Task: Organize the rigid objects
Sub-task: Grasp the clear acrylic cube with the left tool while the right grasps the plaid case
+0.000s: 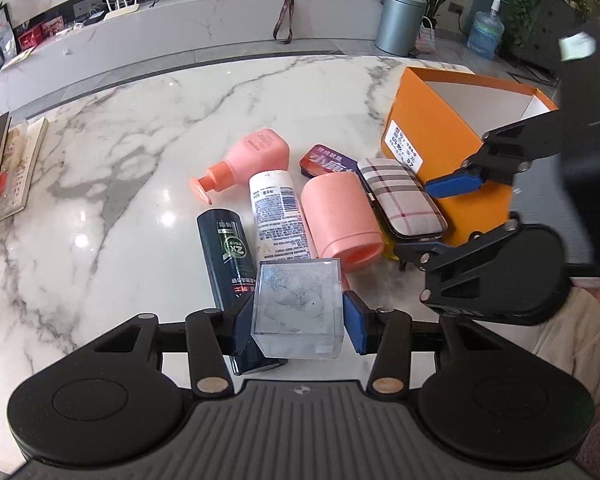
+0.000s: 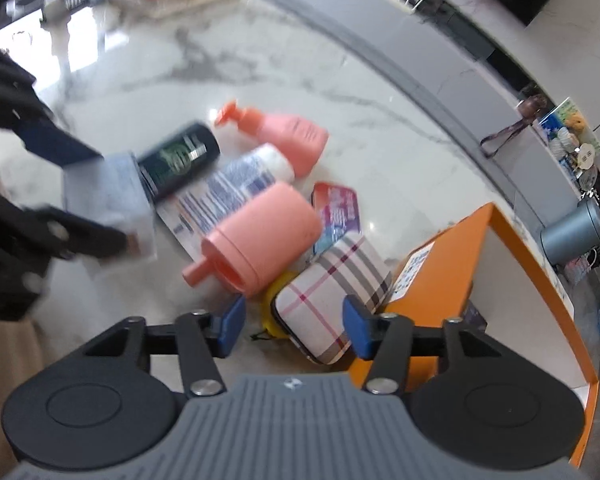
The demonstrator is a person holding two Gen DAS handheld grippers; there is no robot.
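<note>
My left gripper [image 1: 299, 317] is shut on a clear plastic cube [image 1: 296, 300], held just above a lying dark spray can [image 1: 228, 256]. Beside the can lie a white bottle [image 1: 278, 216], a pink pump bottle [image 1: 256, 156], a pink cup [image 1: 340, 216] on its side and a purple tin [image 1: 328, 162]. A plaid case [image 2: 332, 284] leans against the orange box [image 2: 432, 292], with something yellow [image 2: 272, 300] under it. My right gripper [image 2: 294, 320] hovers open over the near end of the case, its pads apart from it. The left gripper [image 2: 88, 192] with the cube [image 2: 108, 196] shows blurred at the left.
The orange box [image 1: 432, 120] stands open-topped at the right of the marble table [image 1: 140, 128]. A stack of books [image 1: 4, 168] lies at the table's left edge. A person's beige clothing [image 1: 560, 328] is at the near right. A grey bin [image 1: 400, 20] stands on the floor beyond.
</note>
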